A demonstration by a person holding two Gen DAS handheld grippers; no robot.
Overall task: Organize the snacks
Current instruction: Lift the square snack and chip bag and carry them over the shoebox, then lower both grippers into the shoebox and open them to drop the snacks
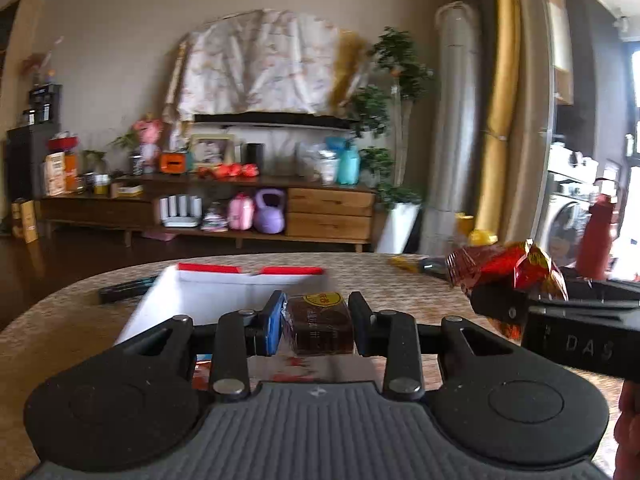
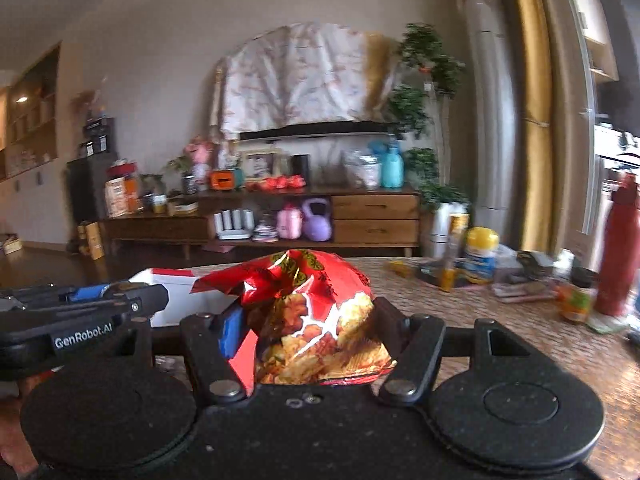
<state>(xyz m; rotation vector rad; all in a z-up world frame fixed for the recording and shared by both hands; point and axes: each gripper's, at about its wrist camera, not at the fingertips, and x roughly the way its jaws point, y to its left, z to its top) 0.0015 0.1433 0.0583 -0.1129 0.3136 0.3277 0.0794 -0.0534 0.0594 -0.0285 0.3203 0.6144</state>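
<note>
The left gripper (image 1: pixel 316 322) clamped a dark wrapped cake (image 1: pixel 318 326), the right gripper (image 2: pixel 308 320) a crinkly red foil crisp bag (image 2: pixel 316 312); its slick foil could slip short of the white red-edged box (image 1: pixel 224 292).

The left gripper (image 1: pixel 318 322) and right gripper (image 2: pixel 306 330) sit side by side, jaws clamped on loads, pointing slightly downward.

Brown snack block (image 1: pixel 320 326): clear wrapper, yellow round label on top, held off the table between gripper pads.
Red crisp bag (image 2: pixel 316 316): foil, crumpled top, crisps pictured on front, upright, clamped at its sides.
White box (image 1: pixel 208 296): red-edged flaps open, on the table, beyond both.
</note>
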